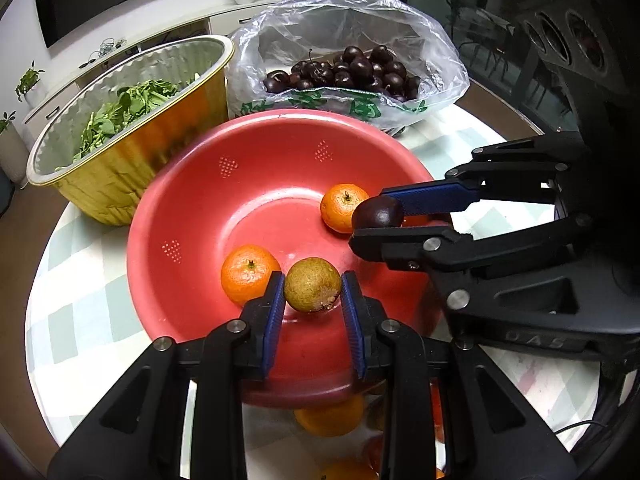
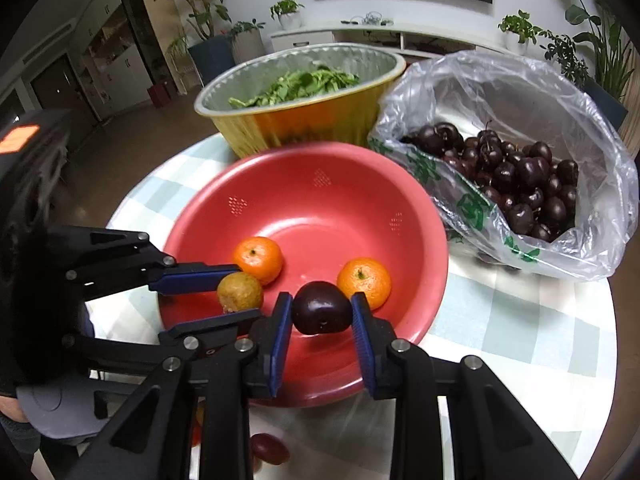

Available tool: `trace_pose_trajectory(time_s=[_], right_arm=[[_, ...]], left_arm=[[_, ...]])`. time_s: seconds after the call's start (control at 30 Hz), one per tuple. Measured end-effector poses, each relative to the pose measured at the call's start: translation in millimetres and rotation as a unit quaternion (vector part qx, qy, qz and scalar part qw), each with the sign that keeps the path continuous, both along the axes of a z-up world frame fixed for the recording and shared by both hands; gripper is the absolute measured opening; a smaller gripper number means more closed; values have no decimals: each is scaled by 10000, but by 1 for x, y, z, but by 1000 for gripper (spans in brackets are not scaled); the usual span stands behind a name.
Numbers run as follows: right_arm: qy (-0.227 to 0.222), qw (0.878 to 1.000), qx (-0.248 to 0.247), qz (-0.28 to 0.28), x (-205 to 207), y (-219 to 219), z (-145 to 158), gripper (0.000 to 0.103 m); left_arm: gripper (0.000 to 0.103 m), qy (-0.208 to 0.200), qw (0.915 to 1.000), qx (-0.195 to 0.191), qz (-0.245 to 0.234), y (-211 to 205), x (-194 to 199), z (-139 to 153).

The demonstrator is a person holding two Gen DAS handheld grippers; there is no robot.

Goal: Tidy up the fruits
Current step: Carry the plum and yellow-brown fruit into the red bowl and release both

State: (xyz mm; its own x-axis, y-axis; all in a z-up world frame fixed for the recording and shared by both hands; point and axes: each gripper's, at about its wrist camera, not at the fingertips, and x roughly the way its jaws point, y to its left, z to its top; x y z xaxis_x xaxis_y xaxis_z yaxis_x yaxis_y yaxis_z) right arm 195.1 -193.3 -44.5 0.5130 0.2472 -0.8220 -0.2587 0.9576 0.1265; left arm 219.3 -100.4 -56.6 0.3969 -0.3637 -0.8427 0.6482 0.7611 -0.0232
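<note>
A red bowl [image 1: 224, 216] [image 2: 320, 200] holds two oranges [image 1: 246, 274] [image 1: 340, 208] [image 2: 258, 258] [image 2: 365, 280]. My left gripper [image 1: 313, 292] [image 2: 236, 292] is shut on a brownish-green round fruit [image 1: 312, 284] [image 2: 239, 291] and holds it over the bowl's near side. My right gripper [image 2: 322, 312] [image 1: 376, 218] is shut on a dark purple plum [image 2: 322, 307] [image 1: 378, 212] over the bowl's rim, beside one orange.
A clear plastic bag of dark cherries [image 1: 352, 70] [image 2: 516, 176] lies behind the bowl. A gold foil tub of green leaves [image 1: 132, 120] [image 2: 300, 96] stands beside it. More oranges [image 1: 330, 416] and a dark fruit [image 2: 270, 448] lie on the checked tablecloth near the grippers.
</note>
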Motion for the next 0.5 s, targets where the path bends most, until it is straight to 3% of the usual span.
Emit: trace_pose_trajectory(time_s=[0.5], right_arm=[[192, 9989, -407, 141, 12, 11, -11, 33]], left_arm=[[27, 164, 9998, 128, -74, -5, 10, -12]])
